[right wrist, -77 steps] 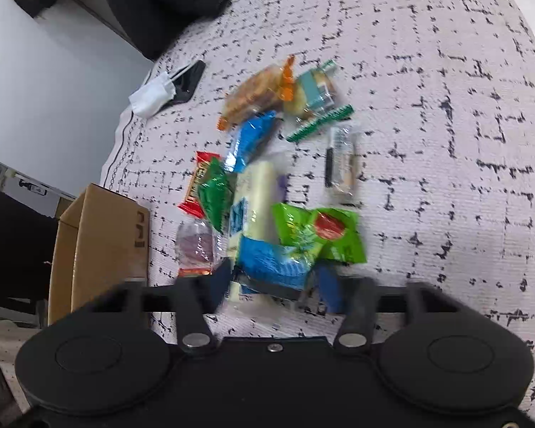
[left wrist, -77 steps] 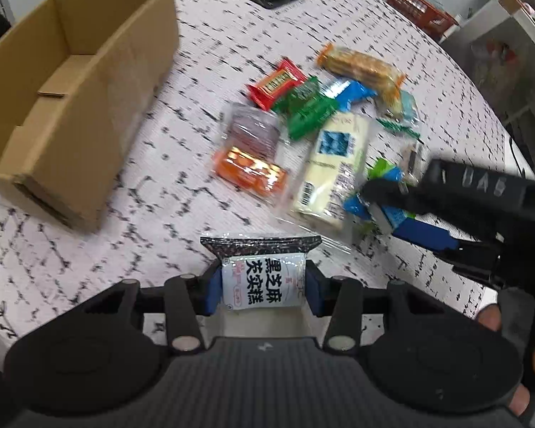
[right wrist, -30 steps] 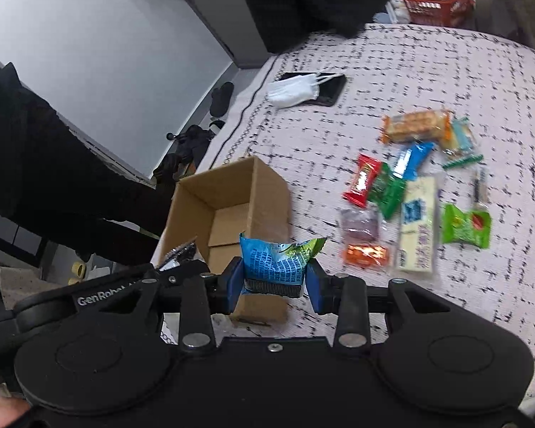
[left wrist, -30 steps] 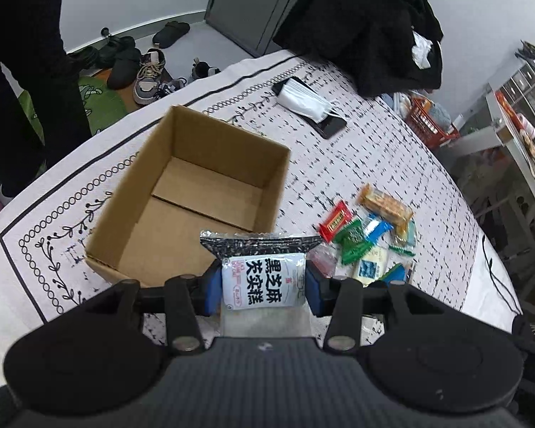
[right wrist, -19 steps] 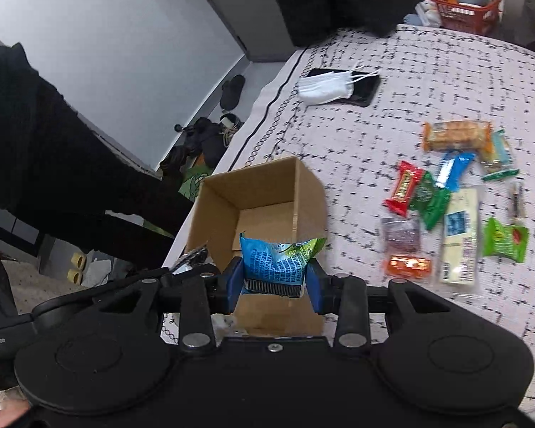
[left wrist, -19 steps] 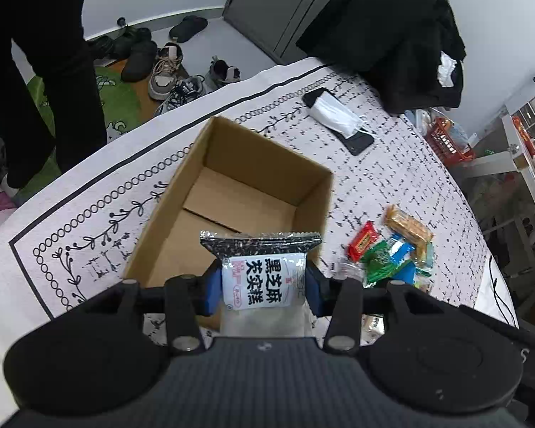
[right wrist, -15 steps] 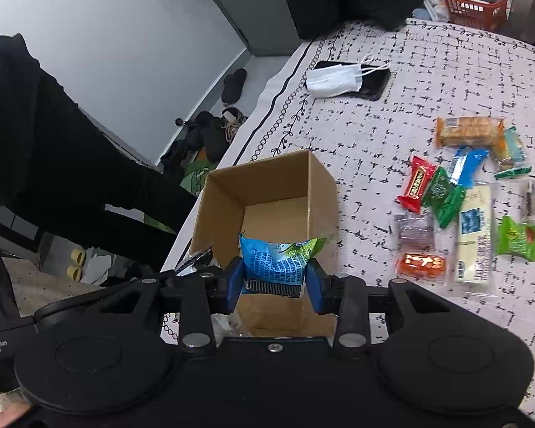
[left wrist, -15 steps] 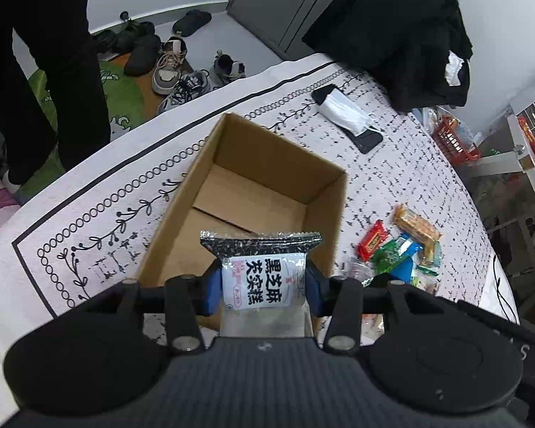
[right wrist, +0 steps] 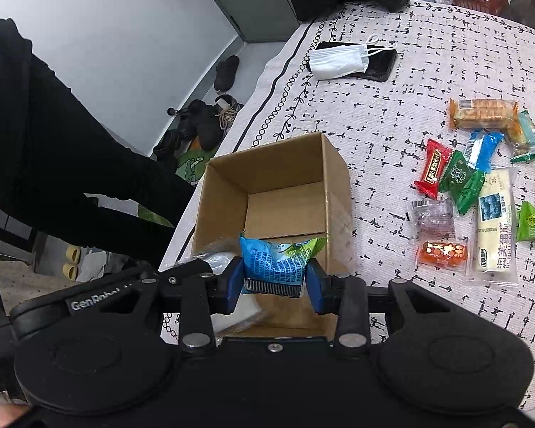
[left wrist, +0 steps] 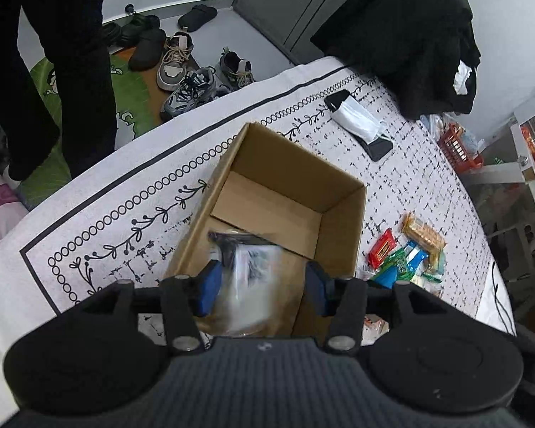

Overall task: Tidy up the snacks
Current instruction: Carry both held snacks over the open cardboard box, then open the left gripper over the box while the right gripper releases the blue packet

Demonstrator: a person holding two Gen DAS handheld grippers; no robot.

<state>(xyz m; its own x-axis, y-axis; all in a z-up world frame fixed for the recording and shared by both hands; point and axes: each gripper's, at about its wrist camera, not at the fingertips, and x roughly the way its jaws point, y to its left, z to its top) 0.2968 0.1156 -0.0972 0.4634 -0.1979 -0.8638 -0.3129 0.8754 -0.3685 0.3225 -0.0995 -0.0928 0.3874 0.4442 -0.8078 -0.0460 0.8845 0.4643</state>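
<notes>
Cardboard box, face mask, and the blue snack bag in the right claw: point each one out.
Cardboard box [right wrist: 335, 192]: right wrist view, on its right outer wall.
Face mask [right wrist: 339, 57]: right wrist view, middle of the white pleated part.
Blue snack bag [right wrist: 274, 262]: right wrist view, on the printed face between the pads.

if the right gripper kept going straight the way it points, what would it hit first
Most likely the cardboard box: the right gripper, its fingers shut on the blue-green snack packet, aims down into the open top. The packet would probably meet the box floor first, though depth is hard to judge.
</notes>
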